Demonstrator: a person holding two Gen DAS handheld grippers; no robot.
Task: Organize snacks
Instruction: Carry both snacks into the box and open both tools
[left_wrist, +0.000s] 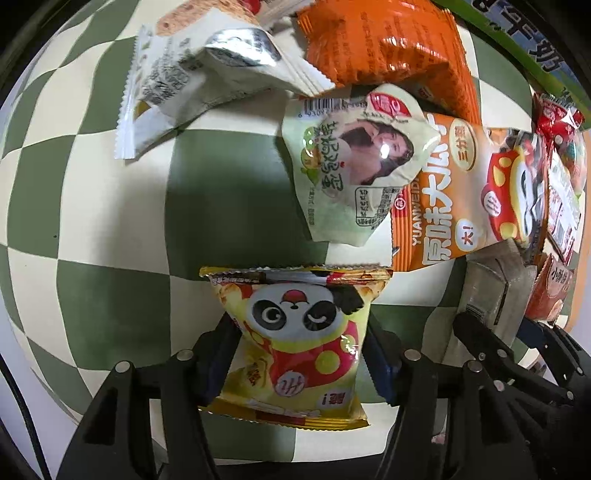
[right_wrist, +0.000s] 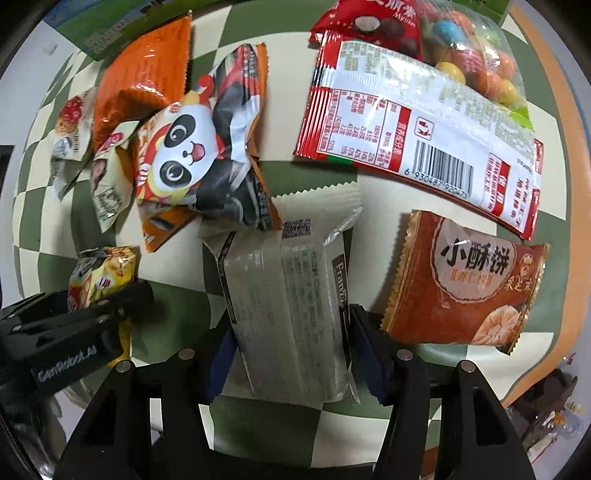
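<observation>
My left gripper (left_wrist: 299, 354) is shut on a small yellow panda snack packet (left_wrist: 295, 343), held just above the checked cloth. The same packet (right_wrist: 101, 275) and the left gripper (right_wrist: 85, 321) show at the lower left of the right wrist view. My right gripper (right_wrist: 290, 332) is shut on a grey-beige Franzzi wafer packet (right_wrist: 291, 306); this packet also shows at the right of the left wrist view (left_wrist: 491, 295). Other snacks lie in a loose pile beyond both grippers.
On the green-and-cream checked cloth (left_wrist: 110, 221) lie a pale green packet (left_wrist: 351, 166), an orange seed bag with a panda (right_wrist: 199, 155), an orange bag (left_wrist: 380, 40), a white packet (left_wrist: 192, 77), a red-and-white candy bag (right_wrist: 417, 122) and a brown biscuit packet (right_wrist: 465, 280).
</observation>
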